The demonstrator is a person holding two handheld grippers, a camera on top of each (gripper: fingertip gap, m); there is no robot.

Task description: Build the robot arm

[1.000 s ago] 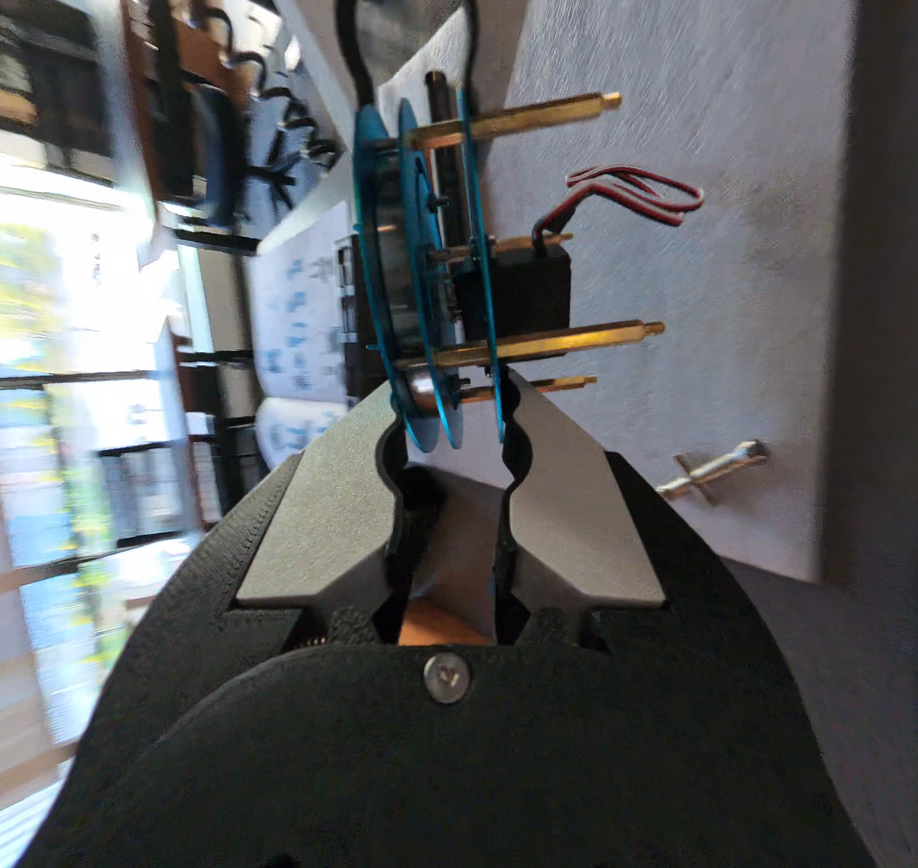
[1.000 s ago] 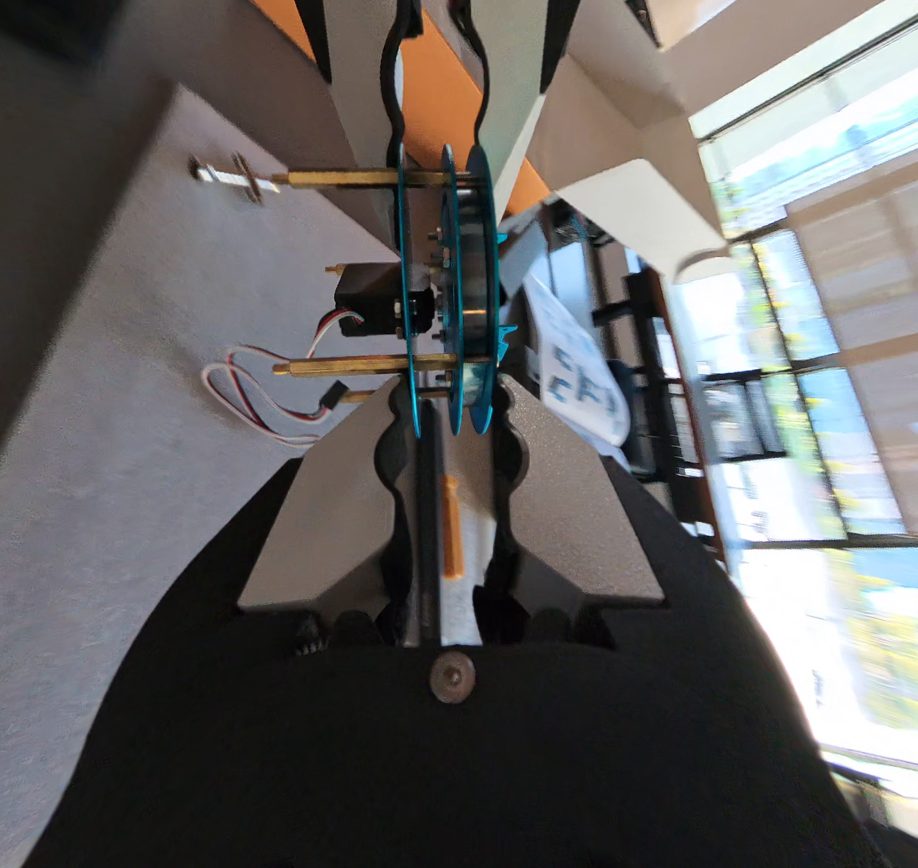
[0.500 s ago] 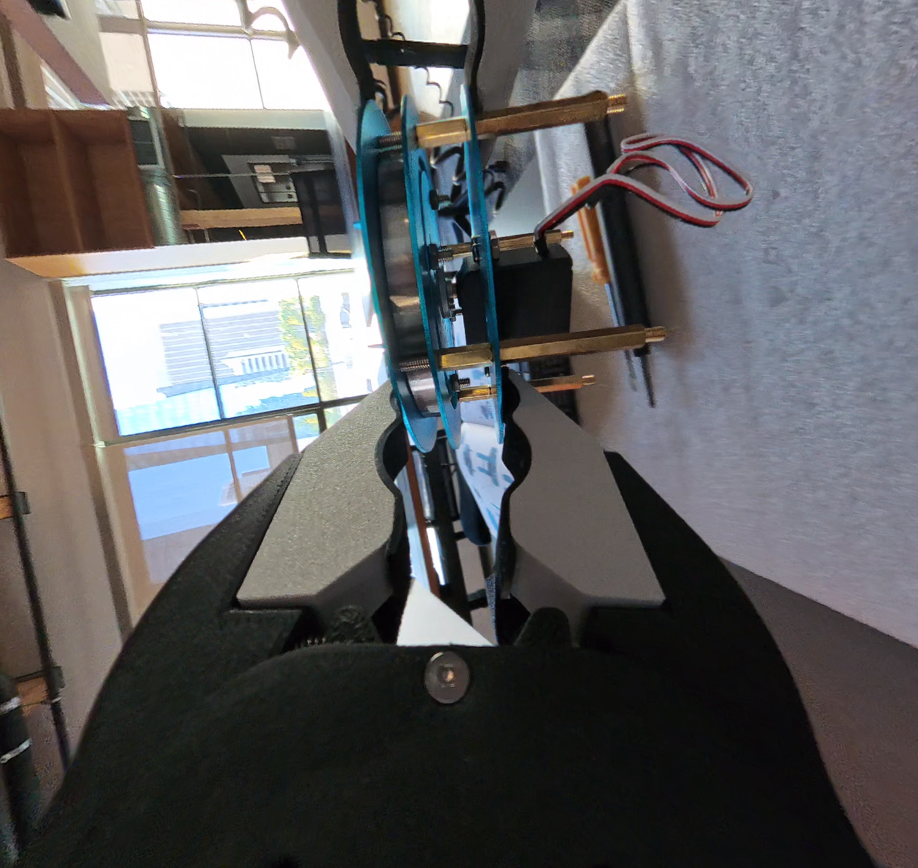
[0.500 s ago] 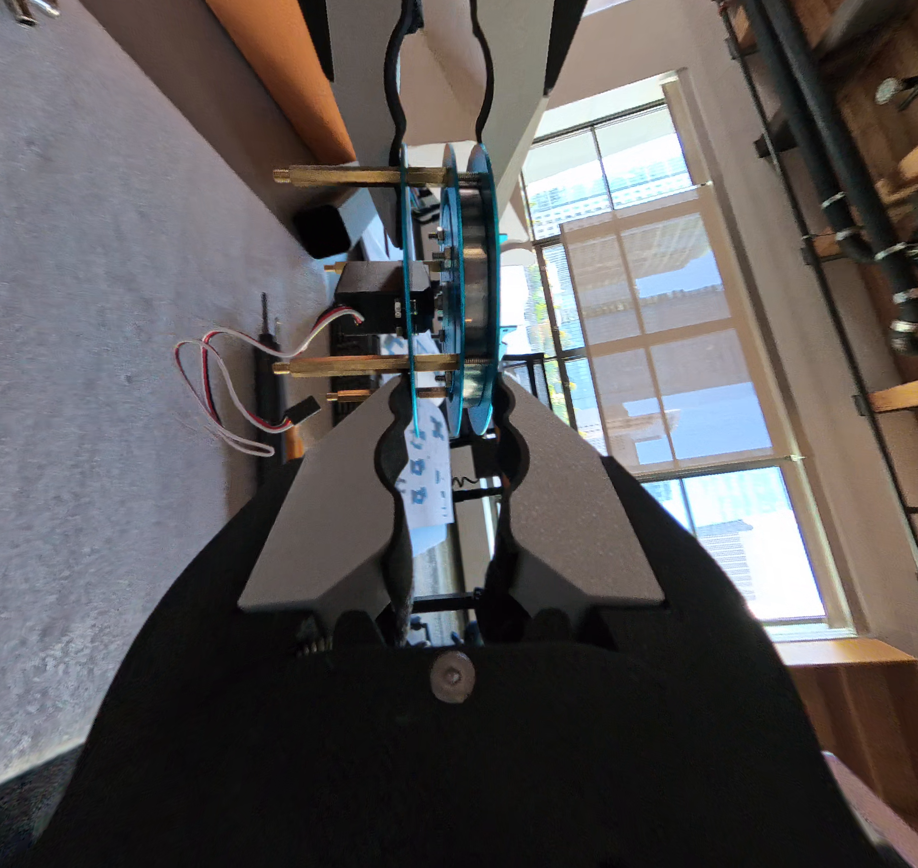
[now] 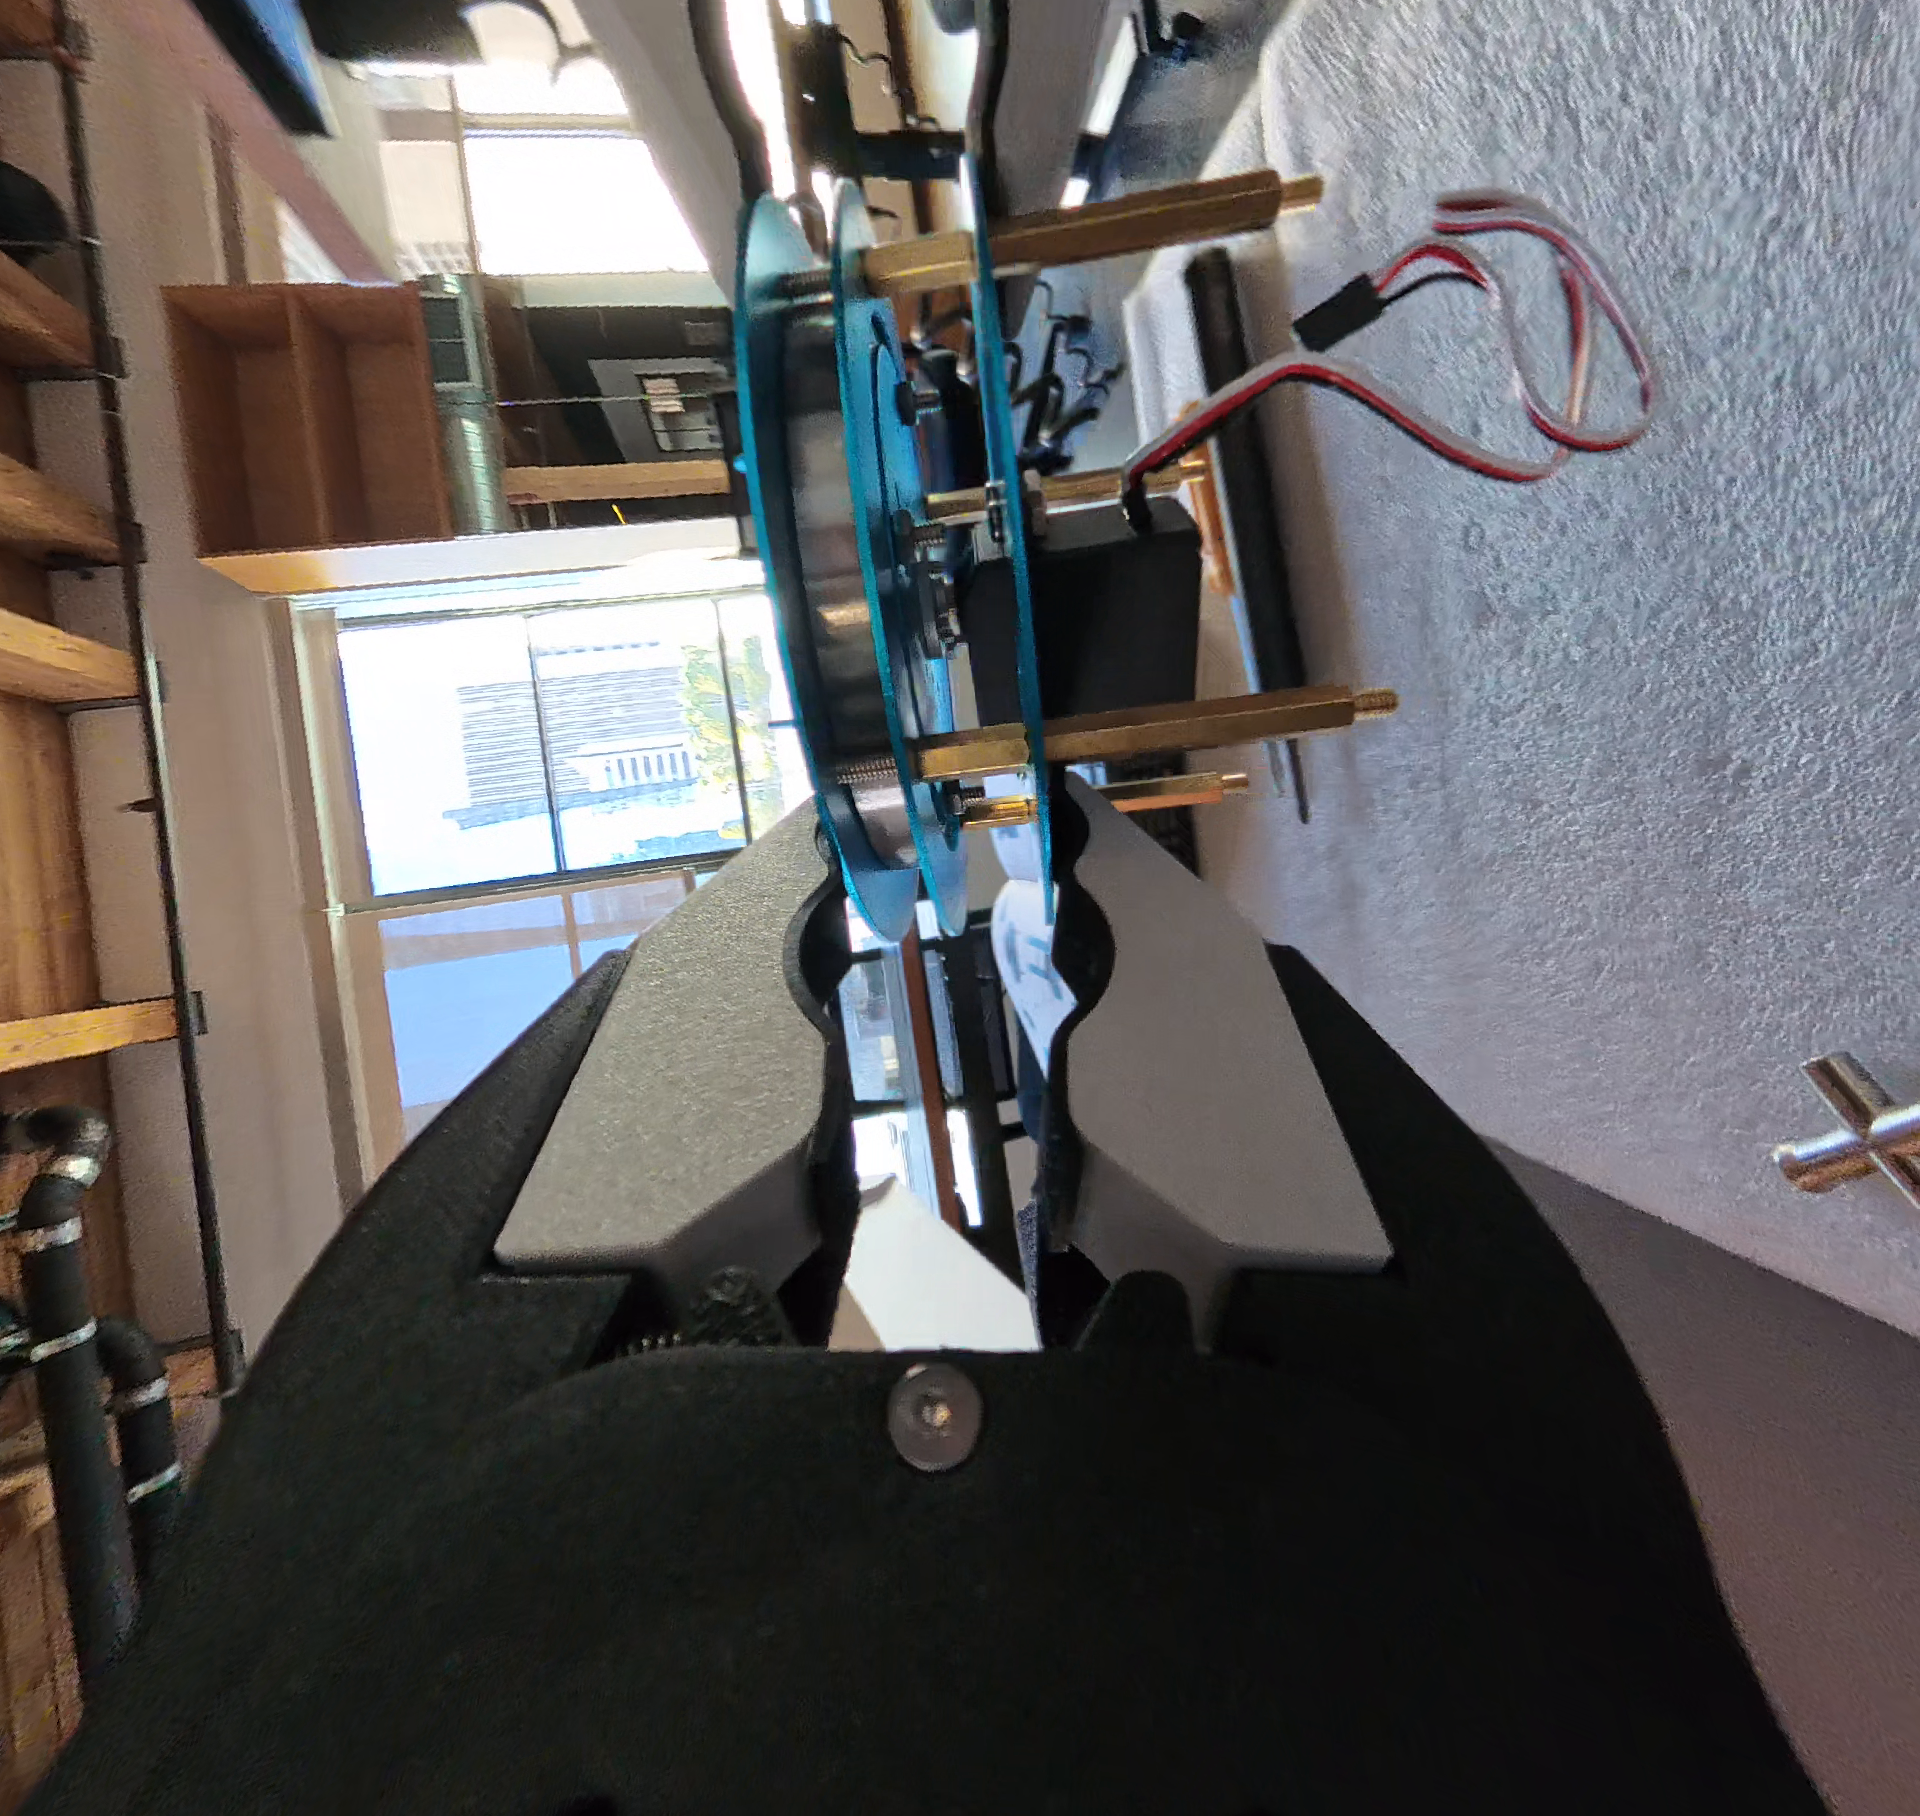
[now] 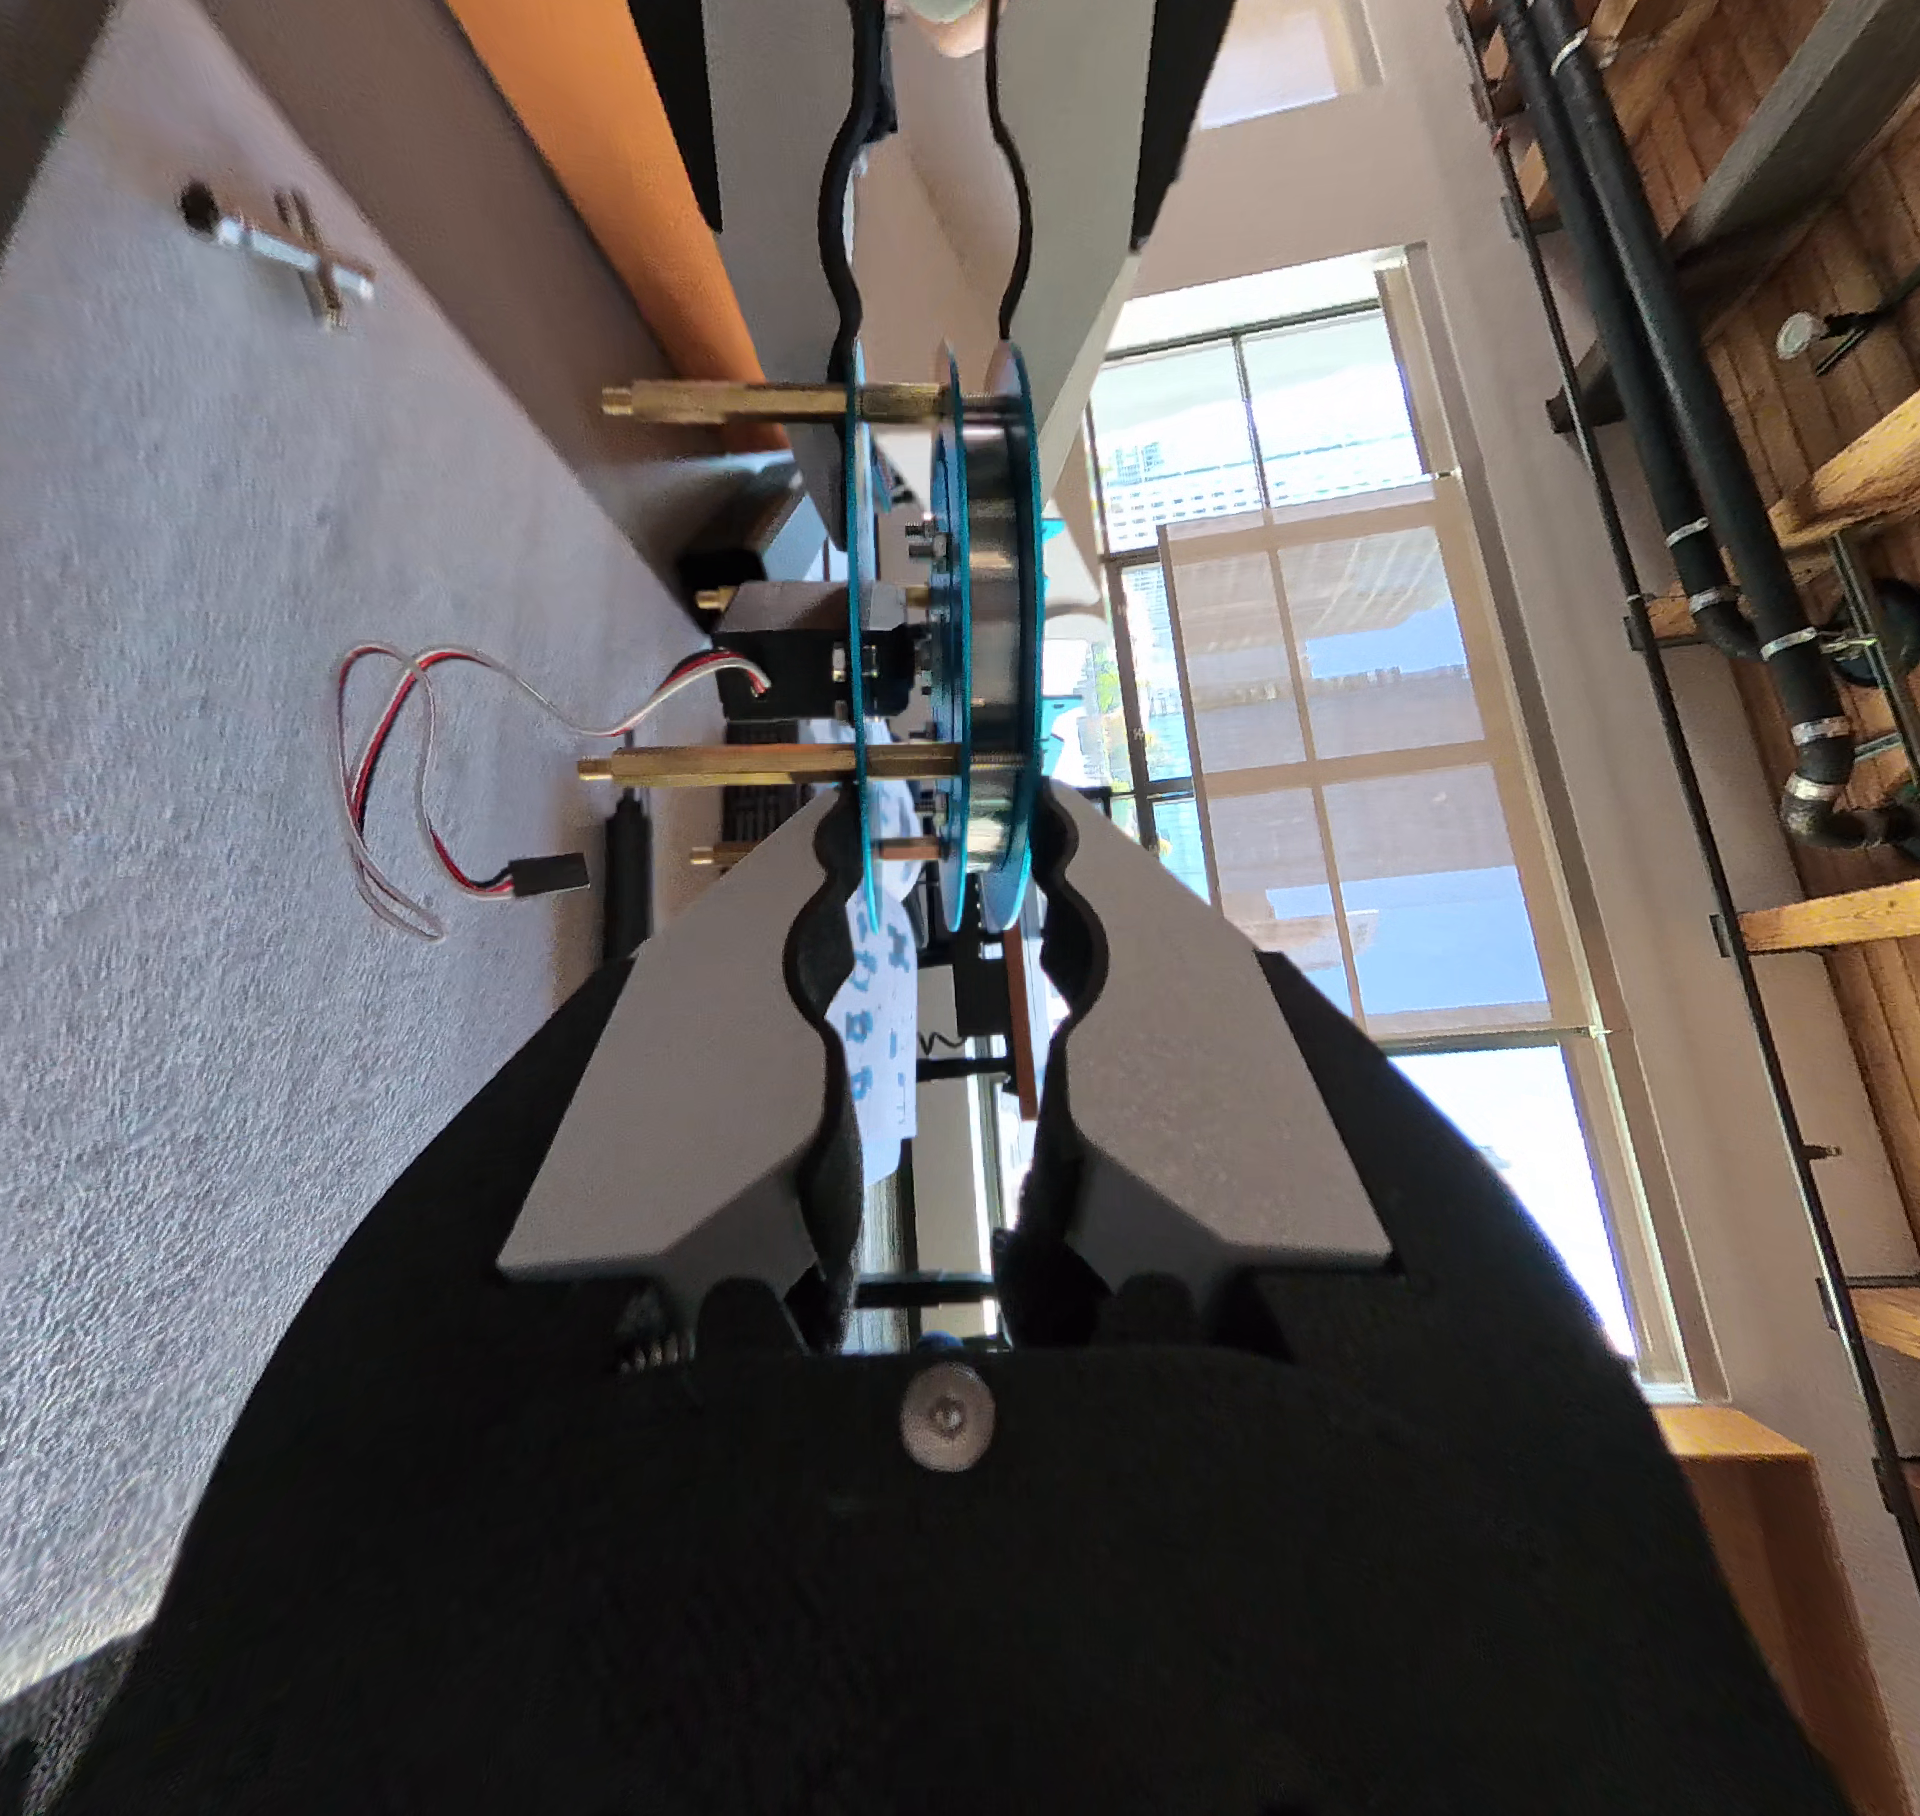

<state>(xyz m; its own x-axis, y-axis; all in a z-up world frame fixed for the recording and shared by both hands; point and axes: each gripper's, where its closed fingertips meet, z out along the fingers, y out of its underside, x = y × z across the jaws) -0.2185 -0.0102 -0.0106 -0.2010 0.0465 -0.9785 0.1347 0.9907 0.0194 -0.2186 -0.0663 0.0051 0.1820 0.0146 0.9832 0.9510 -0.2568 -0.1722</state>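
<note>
Both grippers clamp one blue disc assembly (image 5: 894,561) from opposite rims, above a grey felt mat (image 5: 1662,623). Judged from this, even squeeze and matched motion keep it level. The left gripper (image 5: 940,873) bites its near rim; the right gripper (image 6: 940,862) bites the opposite rim. Brass standoffs (image 5: 1164,727) point matward, a servo lead (image 6: 416,779) trailing.

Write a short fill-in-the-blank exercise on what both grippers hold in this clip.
1. Both the left gripper and the right gripper grip the same stack of ____ discs.
2. The discs are spaced by ____-coloured standoffs.
3. A black servo block trails a red, black and white ____.
4. A small metal cross tool lies on the ____ mat.

Missing: blue; brass; cable; grey
</note>
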